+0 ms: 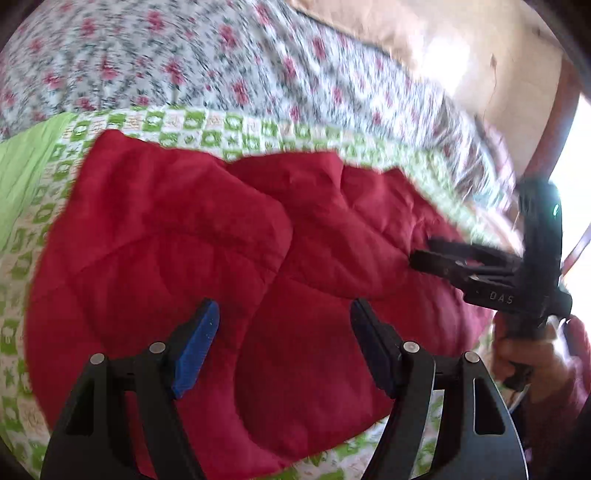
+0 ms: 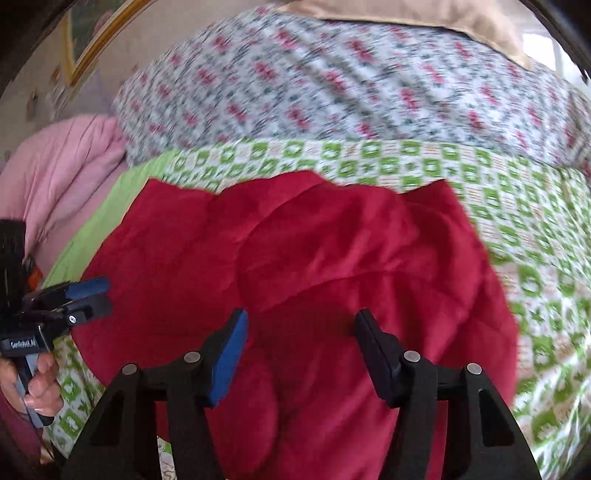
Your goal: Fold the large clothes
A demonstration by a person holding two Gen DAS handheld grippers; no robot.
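A large red quilted garment point(image 1: 207, 236) lies crumpled on a green-and-white patterned sheet point(image 1: 229, 129); it also fills the right wrist view point(image 2: 314, 236). My left gripper point(image 1: 284, 314) is open and empty, hovering above the garment's near part. My right gripper point(image 2: 301, 325) is open and empty above the garment. In the left wrist view the right gripper point(image 1: 424, 254) comes in from the right over the garment's right edge. In the right wrist view the left gripper point(image 2: 99, 295) is at the garment's left edge.
A floral bedspread point(image 1: 184, 59) covers the bed behind the green sheet point(image 2: 535, 258). A pink blanket point(image 2: 62, 173) lies at the left. A beige pillow point(image 2: 461, 18) lies at the far edge. A wall and a bright window point(image 1: 576, 184) are at the right.
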